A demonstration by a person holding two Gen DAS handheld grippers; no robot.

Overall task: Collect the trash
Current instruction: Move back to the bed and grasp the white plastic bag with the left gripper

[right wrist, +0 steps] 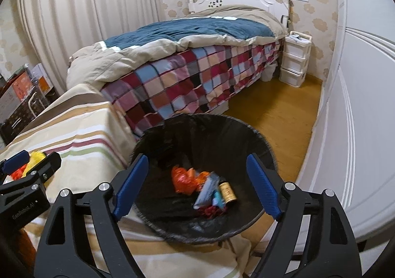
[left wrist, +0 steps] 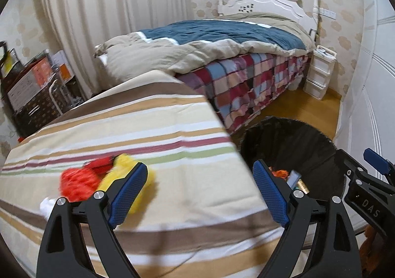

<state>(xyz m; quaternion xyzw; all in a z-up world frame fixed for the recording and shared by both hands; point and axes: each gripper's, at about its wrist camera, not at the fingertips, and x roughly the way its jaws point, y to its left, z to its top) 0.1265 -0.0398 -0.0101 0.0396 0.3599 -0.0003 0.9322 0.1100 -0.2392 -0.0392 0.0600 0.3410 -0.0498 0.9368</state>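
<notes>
A black-lined trash bin [right wrist: 246,137] stands on the floor beside the striped table cover [left wrist: 148,117]. Inside it lie an orange wrapper [right wrist: 182,179], a gold can [right wrist: 228,192] and other small scraps. My right gripper [right wrist: 197,186] hangs open over the bin with nothing between its blue pads. My left gripper [left wrist: 200,191] is open above the table's edge, also holding nothing. Just left of its left finger lie a red crumpled wrapper [left wrist: 79,180], a yellow one [left wrist: 123,161] and a bit of white [left wrist: 47,205]. The bin [left wrist: 291,139] also shows in the left wrist view.
A bed with a checked cover [right wrist: 197,80] and blue-beige duvet [left wrist: 217,33] stands behind. White plastic drawers [right wrist: 295,58] sit by the headboard. A white wardrobe [right wrist: 358,105] lines the right side. Boxes and a rack [left wrist: 32,90] stand at far left by the curtain.
</notes>
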